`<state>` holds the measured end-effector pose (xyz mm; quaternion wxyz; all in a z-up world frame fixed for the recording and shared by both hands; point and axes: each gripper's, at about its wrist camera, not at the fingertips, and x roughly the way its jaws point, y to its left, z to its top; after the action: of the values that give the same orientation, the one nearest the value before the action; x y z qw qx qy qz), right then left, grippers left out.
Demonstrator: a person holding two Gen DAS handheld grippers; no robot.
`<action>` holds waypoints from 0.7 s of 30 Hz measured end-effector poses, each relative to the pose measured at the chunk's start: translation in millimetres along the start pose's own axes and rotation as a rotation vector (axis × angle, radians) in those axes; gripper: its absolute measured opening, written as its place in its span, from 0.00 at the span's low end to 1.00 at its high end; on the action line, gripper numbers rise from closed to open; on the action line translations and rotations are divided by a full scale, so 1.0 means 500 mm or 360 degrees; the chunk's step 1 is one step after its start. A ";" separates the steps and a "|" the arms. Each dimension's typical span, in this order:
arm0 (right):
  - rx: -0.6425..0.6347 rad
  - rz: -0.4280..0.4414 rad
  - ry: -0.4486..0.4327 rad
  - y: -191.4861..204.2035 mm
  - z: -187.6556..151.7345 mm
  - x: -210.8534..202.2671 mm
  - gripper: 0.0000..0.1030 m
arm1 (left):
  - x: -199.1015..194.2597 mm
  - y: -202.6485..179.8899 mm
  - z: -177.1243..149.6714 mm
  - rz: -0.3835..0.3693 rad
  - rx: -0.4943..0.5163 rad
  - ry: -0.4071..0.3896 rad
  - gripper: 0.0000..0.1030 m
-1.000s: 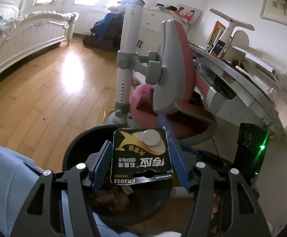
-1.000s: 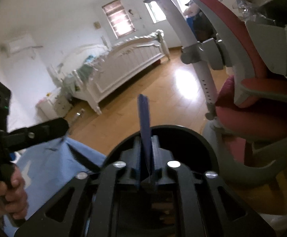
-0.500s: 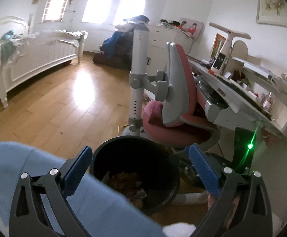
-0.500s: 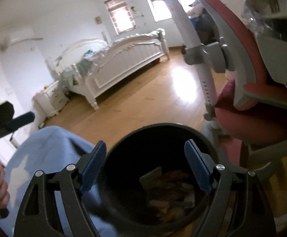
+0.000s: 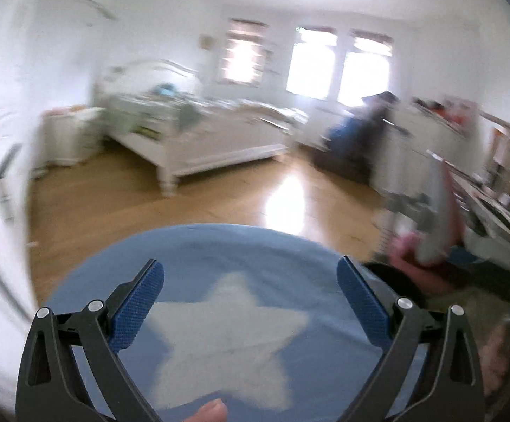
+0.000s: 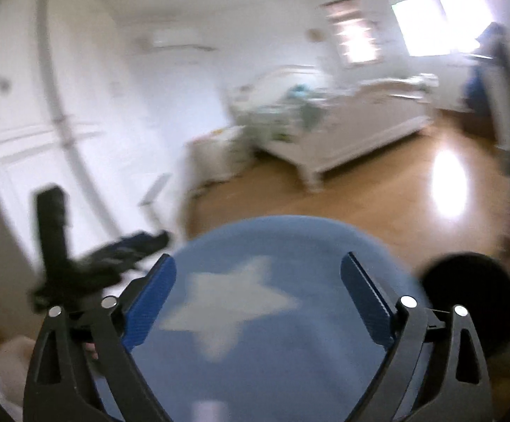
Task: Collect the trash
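Observation:
My left gripper [image 5: 251, 293] is open and empty, its blue pads spread wide above a blue cloth with a white star [image 5: 226, 337]. My right gripper [image 6: 258, 286] is also open and empty over the same starred blue cloth [image 6: 233, 306]. The black trash bin [image 6: 469, 295] sits low at the right of the right wrist view; only its rim [image 5: 392, 277] shows in the left wrist view, behind the right finger. The left gripper also shows blurred at the left of the right wrist view [image 6: 89, 263]. Both views are motion-blurred.
A white bed [image 5: 198, 140] stands across the wooden floor [image 5: 255, 193]. A red and grey chair [image 5: 434, 218] and a cluttered desk [image 5: 501, 207] are at the right. White wardrobe doors [image 6: 44, 140] and a small white nightstand [image 6: 216, 154] are at the left.
The left gripper let go of the battery card and the right gripper opened over the bin. Both then swung left and away from the bin, which now lies at the right edge.

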<state>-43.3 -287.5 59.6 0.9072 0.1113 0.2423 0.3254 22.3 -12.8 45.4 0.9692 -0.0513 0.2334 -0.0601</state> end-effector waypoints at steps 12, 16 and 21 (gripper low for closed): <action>-0.0284 -0.0342 -0.0158 0.143 -0.081 0.125 0.95 | -0.103 0.167 -0.113 0.0452 -0.0193 -0.0124 0.95; -0.0315 -0.0500 -0.0194 0.096 -0.120 0.134 0.95 | -0.093 0.176 -0.125 0.0440 -0.0184 -0.0112 0.95; -0.0284 -0.0608 -0.0267 0.030 -0.149 0.132 0.95 | -0.061 0.176 -0.131 0.0442 -0.0200 -0.0069 0.95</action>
<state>-45.1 -230.3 -23.2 0.9756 0.0095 0.1530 0.1573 -26.3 73.9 -10.3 0.9678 -0.0804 0.2206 0.0902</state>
